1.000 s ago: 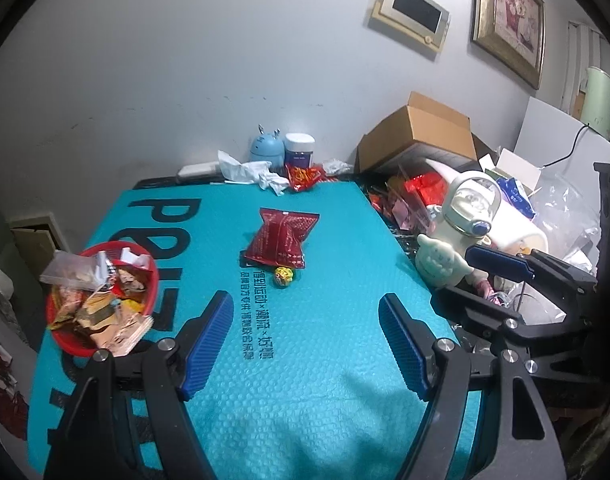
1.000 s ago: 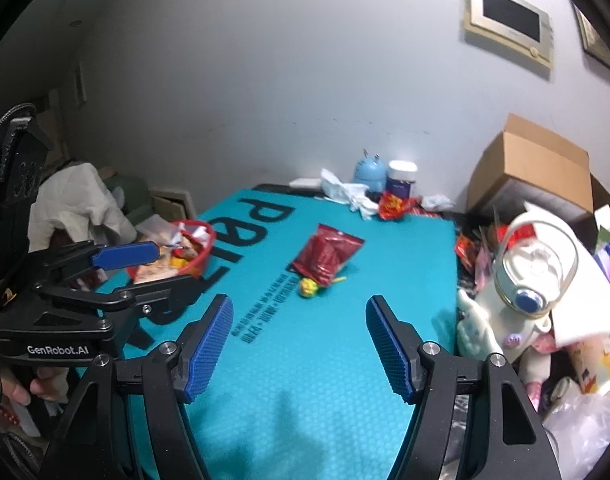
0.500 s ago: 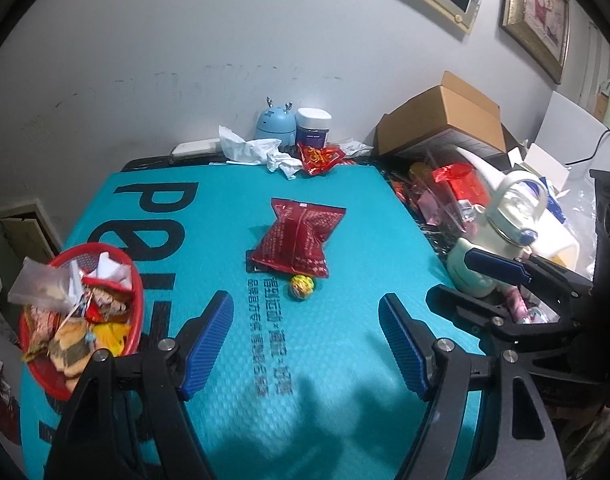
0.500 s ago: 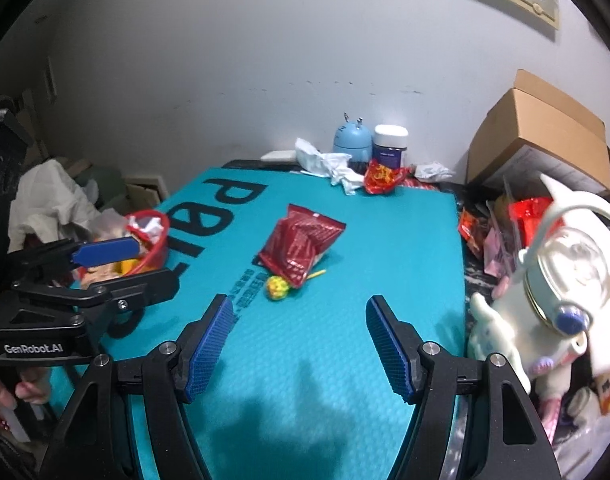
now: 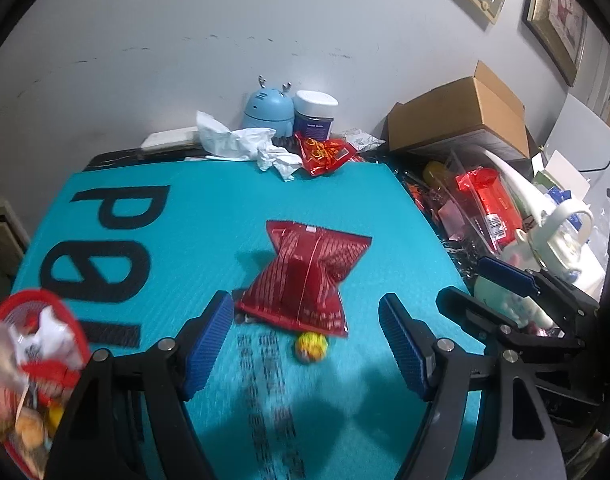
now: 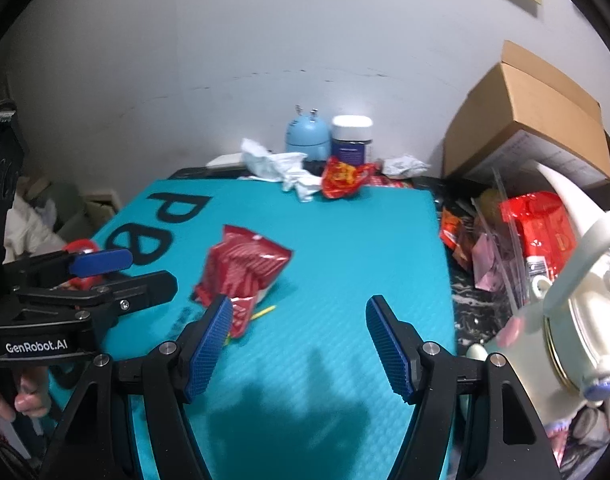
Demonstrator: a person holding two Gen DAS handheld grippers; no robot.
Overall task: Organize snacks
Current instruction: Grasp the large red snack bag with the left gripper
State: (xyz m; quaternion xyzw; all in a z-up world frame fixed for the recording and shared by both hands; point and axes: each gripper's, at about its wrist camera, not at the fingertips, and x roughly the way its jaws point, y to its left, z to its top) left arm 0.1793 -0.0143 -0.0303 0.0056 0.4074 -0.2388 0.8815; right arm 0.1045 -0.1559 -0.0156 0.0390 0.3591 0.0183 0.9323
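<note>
A dark red snack bag [image 5: 305,278] lies in the middle of the teal mat [image 5: 209,208]. A small yellow wrapped lollipop [image 5: 311,346] rests just below it. My left gripper [image 5: 305,344] is open above the mat, the lollipop between its blue pads but untouched. A red basket [image 5: 29,364] full of snacks sits at the left edge. In the right wrist view my right gripper [image 6: 297,344] is open over bare mat, the snack bag [image 6: 245,276] beside its left finger. The left gripper [image 6: 97,276] shows at that view's left.
At the mat's far edge lie crumpled white tissue [image 5: 245,146], a red-orange wrapper [image 5: 325,154], a blue round gadget [image 5: 267,110] and a white-lidded jar [image 5: 316,114]. A cardboard box [image 5: 461,112], red packets and a pale kettle [image 5: 565,236] crowd the right side.
Both grippers moved forward and down toward the snack bag and lollipop, which now look larger and nearer. The basket slid to the left view's lower left edge. Both jaws stayed at the same width.
</note>
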